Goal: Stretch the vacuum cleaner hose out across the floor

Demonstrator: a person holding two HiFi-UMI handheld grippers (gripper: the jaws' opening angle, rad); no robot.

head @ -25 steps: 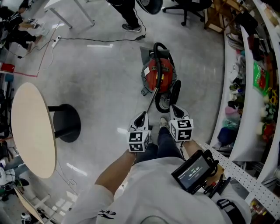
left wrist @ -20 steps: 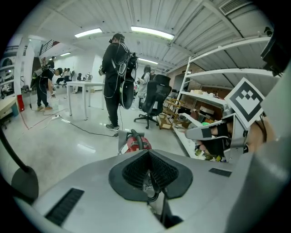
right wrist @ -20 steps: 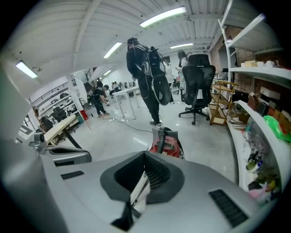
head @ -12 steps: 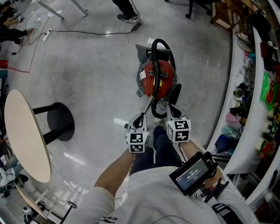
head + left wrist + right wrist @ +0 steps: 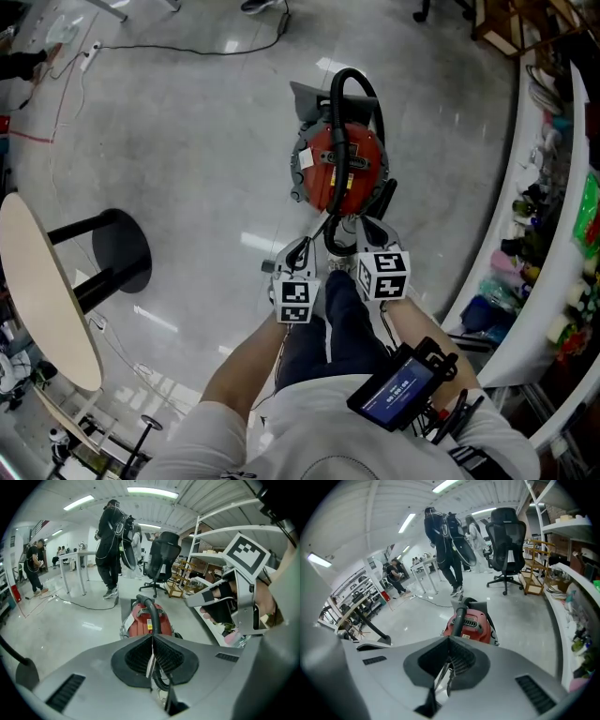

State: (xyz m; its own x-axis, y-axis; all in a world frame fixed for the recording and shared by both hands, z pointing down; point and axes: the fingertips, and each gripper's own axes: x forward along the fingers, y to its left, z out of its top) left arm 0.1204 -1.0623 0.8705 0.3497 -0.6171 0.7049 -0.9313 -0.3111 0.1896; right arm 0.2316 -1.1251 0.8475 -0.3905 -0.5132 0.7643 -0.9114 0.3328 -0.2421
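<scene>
- Far left in the head view, a round pale desk [image 5: 47, 291] stands on a black pedestal foot [image 5: 120, 251] on the glossy grey floor [image 5: 206, 141]. A thin dark cable [image 5: 187, 47] trails across the floor beyond it.
- The left tool [image 5: 301, 251] is held low over the person's dark trouser legs, with its marker cube facing up. In the left gripper view, the left tool [image 5: 153, 638] has its ribbed pads pressed together along one line. A pale thin tube and a bit of black ribbed hose show past them, lower down, and I cannot tell whether the pads touch either.
- Just ahead of both tools, the red vacuum cleaner [image 5: 339, 169] sits on the floor.
- The vacuum cleaner hose [image 5: 336, 112] arches over the top of the machine and runs back down across the red body. It curls on the floor near the tool tips, gathered close to the machine.
- The left gripper view shows the hose [image 5: 152, 613] rising over the red body, with a person in dark clothes [image 5: 110, 541] and a black office chair [image 5: 164, 555] behind.
- The right tool [image 5: 371, 230] is level with the left one and just beside it. In the right gripper view, the right tool [image 5: 449, 641] is likewise closed tight, pad against pad.
- A device with a lit screen [image 5: 394, 394] sits on the person's right forearm.
- White curved shelves [image 5: 553, 187] with assorted goods line the right edge.
</scene>
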